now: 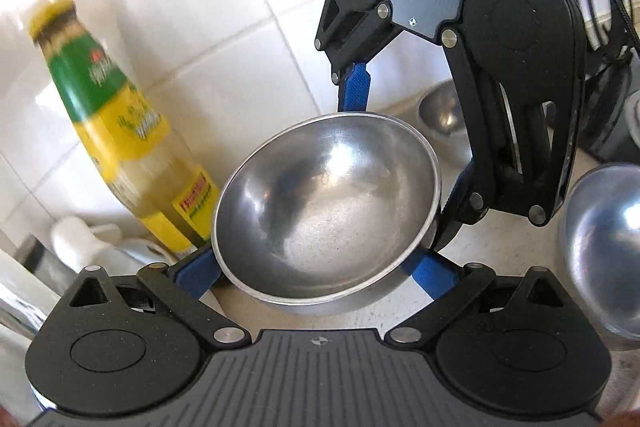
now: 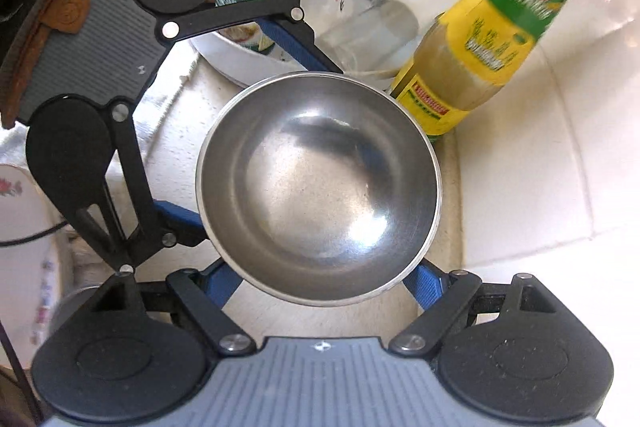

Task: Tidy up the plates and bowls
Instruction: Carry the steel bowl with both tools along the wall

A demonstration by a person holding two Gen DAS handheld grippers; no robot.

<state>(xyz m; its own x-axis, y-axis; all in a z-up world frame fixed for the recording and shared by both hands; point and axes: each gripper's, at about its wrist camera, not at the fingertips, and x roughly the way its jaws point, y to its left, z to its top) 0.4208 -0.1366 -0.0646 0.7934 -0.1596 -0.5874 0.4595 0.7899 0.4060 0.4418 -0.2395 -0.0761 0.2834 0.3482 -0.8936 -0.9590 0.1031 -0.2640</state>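
Observation:
A round steel bowl (image 1: 328, 207) is held between both grippers above the pale counter. My left gripper (image 1: 320, 275) has its blue fingers spread wide around the bowl's near side, pressing on its outer wall. My right gripper (image 1: 400, 155) comes in from the top right, its blue fingers on the bowl's far and right sides. In the right wrist view the same bowl (image 2: 318, 187) fills the middle, my right gripper (image 2: 324, 283) cradles its near edge, and my left gripper (image 2: 256, 131) holds it from the upper left.
A yellow and green sauce bottle (image 1: 116, 131) stands close to the bowl against the white tiled wall (image 1: 224, 7); it also shows in the right wrist view (image 2: 488, 39). Two more steel bowls lie on the counter (image 1: 444, 115) (image 1: 604, 247). Jars, a white dish (image 2: 236, 55) and a floral plate (image 2: 20, 227) crowd the left.

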